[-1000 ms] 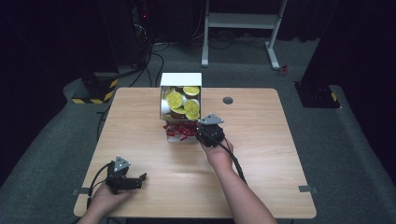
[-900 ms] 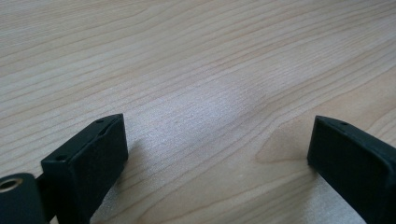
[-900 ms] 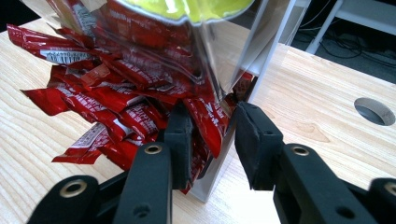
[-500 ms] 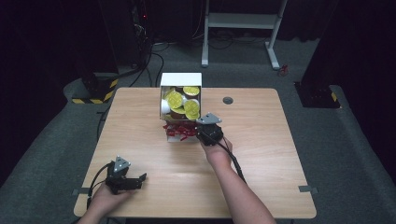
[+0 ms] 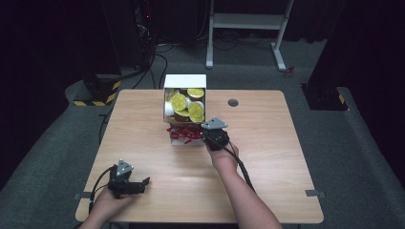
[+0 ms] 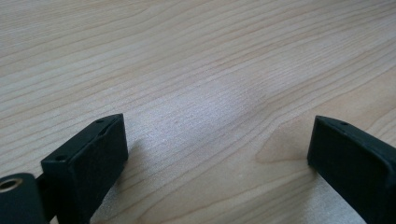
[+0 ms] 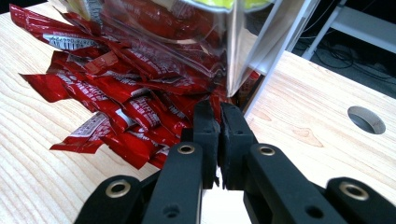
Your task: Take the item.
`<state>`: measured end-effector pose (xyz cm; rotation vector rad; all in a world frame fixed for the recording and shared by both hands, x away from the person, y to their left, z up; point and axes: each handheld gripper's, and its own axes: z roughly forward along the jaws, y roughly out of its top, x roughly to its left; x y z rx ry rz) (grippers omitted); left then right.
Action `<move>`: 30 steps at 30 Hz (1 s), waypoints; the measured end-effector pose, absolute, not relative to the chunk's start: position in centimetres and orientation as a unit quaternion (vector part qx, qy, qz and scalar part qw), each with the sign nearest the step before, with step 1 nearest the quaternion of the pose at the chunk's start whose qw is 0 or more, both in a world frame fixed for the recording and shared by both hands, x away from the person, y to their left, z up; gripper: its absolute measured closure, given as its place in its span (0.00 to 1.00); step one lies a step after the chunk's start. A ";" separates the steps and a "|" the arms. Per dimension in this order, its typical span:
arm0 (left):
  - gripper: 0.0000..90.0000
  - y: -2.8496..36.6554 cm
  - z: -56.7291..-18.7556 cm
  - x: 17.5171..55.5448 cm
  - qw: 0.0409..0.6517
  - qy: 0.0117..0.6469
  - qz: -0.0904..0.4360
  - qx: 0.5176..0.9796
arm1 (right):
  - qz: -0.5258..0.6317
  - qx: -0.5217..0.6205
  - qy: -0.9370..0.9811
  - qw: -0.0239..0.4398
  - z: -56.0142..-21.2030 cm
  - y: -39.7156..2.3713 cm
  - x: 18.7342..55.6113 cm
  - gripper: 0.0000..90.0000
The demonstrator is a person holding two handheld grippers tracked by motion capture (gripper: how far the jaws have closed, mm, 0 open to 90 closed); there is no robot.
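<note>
Red foil sachets (image 7: 116, 100) found spilled in a loose heap at the near end of a white box (image 5: 185, 82) standing at mid-desk, toward the far edge; yellow-lidded cups (image 5: 178, 101) stacked behind a clear plastic panel (image 7: 187, 32) in the same box. Sachets judged light, thin, crinkly and slick (foil film, likely to slide over one another and slip from a shallow pinch); best taken at a flat sealed edge or corner of a single packet lying free on the desk (image 5: 267, 157), not from the middle of the tangle. Clear panel judged flimsy and easily dented; cups presumably light but apt to tumble if the box is jarred. Right hand-held gripper (image 7: 218, 112) at the near right corner of the box, jaws pressed together with tips at the edge of the heap just under the panel's corner; whether a sachet is caught between them cannot be told. Right forearm reaching forward from the near edge, wrist roughly straight. Left hand-held gripper (image 6: 217, 154) resting low over bare wood near the front left corner, well apart from the box, jaws spread wide, nothing between them.
</note>
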<state>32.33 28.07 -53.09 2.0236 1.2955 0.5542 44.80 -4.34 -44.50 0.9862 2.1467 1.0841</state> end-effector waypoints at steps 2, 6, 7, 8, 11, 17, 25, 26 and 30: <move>0.06 28.1 -53.1 32.3 0.331 0.496 0.212 0.774 | 0.405 0.364 0.795 0.267 -44.4 -4.5 44.5 0.97; 0.06 28.1 -53.1 32.3 0.331 0.496 0.212 0.774 | 0.417 0.368 0.789 0.261 -44.3 -4.9 43.8 0.97; 0.06 28.1 -53.1 32.3 0.332 0.496 0.212 0.774 | 0.420 0.364 0.789 0.262 -44.3 -5.0 43.7 0.97; 0.06 28.1 -53.1 32.3 0.331 0.496 0.212 0.774 | 0.421 0.367 0.788 0.260 -44.3 -5.0 43.6 0.97; 0.06 28.1 -53.1 32.3 0.332 0.496 0.212 0.774 | 0.427 0.365 0.786 0.258 -44.2 -5.3 43.2 0.97; 0.06 28.1 -53.1 32.3 0.332 0.495 0.212 0.774 | 0.440 0.363 0.781 0.253 -44.1 -5.6 42.4 0.97; 0.06 28.1 -53.1 32.3 0.329 0.494 0.211 0.777 | 0.461 0.360 0.773 0.245 -44.1 -6.2 41.4 0.97; 0.06 28.2 -53.1 32.3 0.329 0.493 0.211 0.777 | 0.467 0.359 0.771 0.243 -44.1 -6.3 41.2 0.97; 0.06 28.2 -53.1 32.3 0.331 0.491 0.209 0.778 | 0.483 0.358 0.764 0.237 -44.3 -6.8 40.5 0.97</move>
